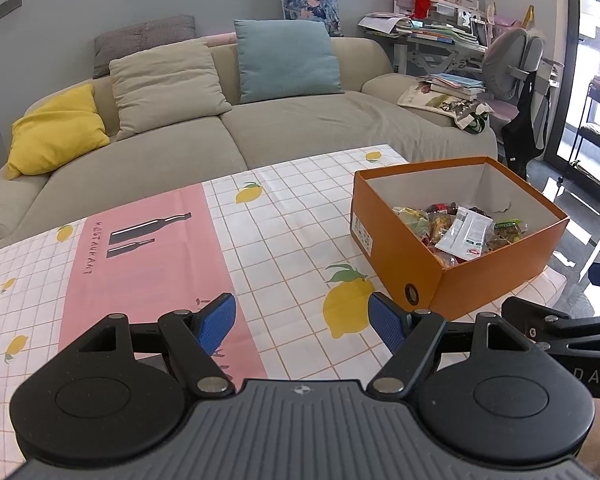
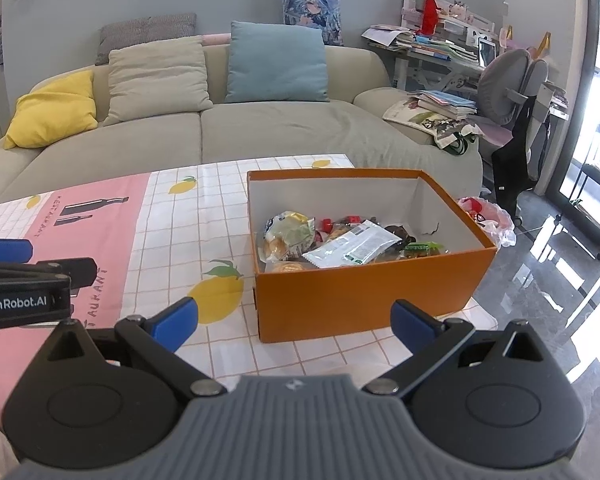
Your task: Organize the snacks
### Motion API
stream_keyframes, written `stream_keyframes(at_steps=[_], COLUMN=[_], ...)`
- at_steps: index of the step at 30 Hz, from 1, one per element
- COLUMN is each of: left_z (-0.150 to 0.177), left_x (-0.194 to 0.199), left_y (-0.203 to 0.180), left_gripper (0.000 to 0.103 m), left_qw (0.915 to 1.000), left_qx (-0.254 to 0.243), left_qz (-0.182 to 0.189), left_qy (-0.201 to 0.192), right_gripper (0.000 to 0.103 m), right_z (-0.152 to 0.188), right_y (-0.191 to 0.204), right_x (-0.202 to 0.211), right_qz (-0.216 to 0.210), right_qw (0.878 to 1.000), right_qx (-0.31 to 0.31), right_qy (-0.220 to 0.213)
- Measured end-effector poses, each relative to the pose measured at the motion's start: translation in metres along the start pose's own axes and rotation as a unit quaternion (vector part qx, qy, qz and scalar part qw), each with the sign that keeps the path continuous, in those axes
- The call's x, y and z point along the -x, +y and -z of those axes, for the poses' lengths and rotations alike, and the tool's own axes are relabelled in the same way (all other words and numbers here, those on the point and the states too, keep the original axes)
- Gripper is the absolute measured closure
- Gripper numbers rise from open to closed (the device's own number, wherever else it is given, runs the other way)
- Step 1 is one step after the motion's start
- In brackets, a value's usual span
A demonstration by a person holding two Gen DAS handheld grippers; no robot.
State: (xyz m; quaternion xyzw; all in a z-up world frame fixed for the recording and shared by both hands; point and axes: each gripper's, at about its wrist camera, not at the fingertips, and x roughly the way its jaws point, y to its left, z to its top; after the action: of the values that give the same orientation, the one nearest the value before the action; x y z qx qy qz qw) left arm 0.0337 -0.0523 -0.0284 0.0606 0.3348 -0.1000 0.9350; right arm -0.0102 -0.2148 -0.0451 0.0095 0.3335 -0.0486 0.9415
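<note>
We see rectangular orange cardboard box (image 2: 364, 296) | crinkly snack packets (image 2: 348, 246) inside | left gripper (image 1: 302, 322), right gripper (image 2: 294, 322) wide, empty

Open orange box (image 2: 364, 296) sits on the tablecloth (image 2: 172, 232); wrapped snacks (image 2: 340, 240) heaped inside.

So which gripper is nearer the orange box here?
Right. The right gripper faces the orange box head-on, just short of its near wall. The left gripper sits further off, with the box ahead to its right. Both are open and empty.
</note>
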Motion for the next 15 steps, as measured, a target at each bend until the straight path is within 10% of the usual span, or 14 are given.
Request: stream_keyframes(at_steps=[15], left_z=[0.0011], left_x=[-0.0005], left_y=[-0.0013], left_gripper=[0.015], left_qw=[1.0000], left_qx=[0.002], left_qz=[-0.008], left_qy=[0.003], right_gripper=[0.003], right_z=[0.0005], right_y=[0.0020], right_x=[-0.0021], right_qz=[-0.006], right_qw=[1.000], right_qx=[0.004], right_qy=[0.005])
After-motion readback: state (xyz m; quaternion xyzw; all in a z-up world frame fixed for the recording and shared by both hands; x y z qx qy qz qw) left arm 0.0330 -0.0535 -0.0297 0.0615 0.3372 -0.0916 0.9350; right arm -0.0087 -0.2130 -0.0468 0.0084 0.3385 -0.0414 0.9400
